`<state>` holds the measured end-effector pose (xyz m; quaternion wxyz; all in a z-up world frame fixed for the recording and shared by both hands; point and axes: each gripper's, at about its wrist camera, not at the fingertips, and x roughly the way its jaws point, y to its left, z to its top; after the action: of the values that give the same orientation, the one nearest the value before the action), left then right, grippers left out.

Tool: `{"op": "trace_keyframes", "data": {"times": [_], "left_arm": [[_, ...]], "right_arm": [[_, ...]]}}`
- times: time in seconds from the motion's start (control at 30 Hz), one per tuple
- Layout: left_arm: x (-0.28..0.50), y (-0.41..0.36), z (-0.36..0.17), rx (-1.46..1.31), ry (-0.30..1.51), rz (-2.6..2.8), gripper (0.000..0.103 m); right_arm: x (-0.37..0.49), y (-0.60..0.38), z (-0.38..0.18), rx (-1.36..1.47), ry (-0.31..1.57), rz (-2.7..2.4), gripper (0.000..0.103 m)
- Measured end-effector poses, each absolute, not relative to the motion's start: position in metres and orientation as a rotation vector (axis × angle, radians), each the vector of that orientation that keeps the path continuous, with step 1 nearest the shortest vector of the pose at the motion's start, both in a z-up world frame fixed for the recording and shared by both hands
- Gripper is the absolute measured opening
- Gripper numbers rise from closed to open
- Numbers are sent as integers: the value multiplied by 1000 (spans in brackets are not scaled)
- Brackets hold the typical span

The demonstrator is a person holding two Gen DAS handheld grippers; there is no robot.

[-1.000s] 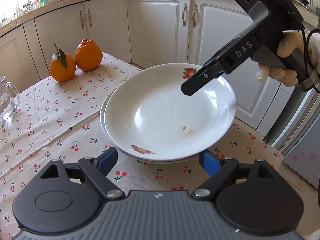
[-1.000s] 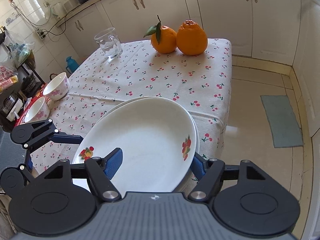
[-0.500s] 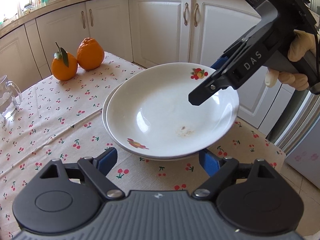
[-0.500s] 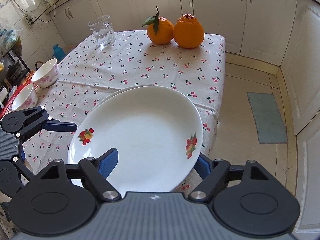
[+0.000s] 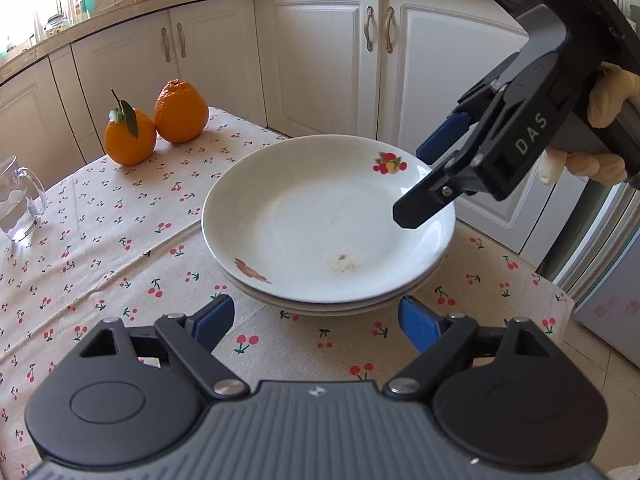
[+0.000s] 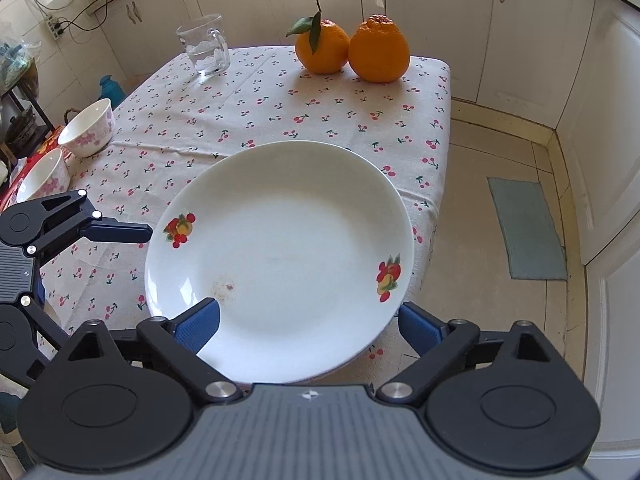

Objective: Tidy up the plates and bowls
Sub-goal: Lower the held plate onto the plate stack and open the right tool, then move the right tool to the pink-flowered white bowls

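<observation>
Stack of plates [image 5: 328, 224] at the near corner of the desk [image 5: 100, 248], on its cherry-print cloth. Only the top plate [image 6: 280, 264] shows in full; those beneath appear as thin rim edges in the left wrist view, their count hard to settle, and they are hidden entirely in the right wrist view. A faint brownish smear marks the top plate's well. 2 bowls [image 6: 86, 130] stand at the desk's far left edge, the nearer 1 cut off by the left tongs [image 6: 148, 234], of which only 1 finger tip shows there.

Left tongs [image 5: 316, 320]: jaws apart, blue pads either side of the stack's near rim, touching nothing. Right tongs [image 6: 308, 320]: jaws opening, the top plate's rim between the pads; the left pad overlaps the rim, contact not discernible, while the right pad stands clear. Seen from the left wrist, the right tongs [image 5: 424, 184] hang over the plate's far rim, held by a gloved hand [image 5: 600, 132].

2 oranges [image 6: 352, 50] and a glass mug [image 6: 204, 50] sit at the far end.
</observation>
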<state>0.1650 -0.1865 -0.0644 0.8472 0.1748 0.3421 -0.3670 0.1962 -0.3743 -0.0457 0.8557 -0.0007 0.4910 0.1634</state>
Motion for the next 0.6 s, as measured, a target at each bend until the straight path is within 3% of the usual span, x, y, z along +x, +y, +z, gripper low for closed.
{"op": "trace_keyframes", "data": {"times": [0.3, 0.6], "left_arm": [[146, -165, -41, 315, 632, -768, 98], [122, -130, -25, 293, 575, -707, 99]], "right_arm": [[169, -345, -18, -49, 922, 345, 103], [132, -297, -12, -108, 816, 255, 103]]}}
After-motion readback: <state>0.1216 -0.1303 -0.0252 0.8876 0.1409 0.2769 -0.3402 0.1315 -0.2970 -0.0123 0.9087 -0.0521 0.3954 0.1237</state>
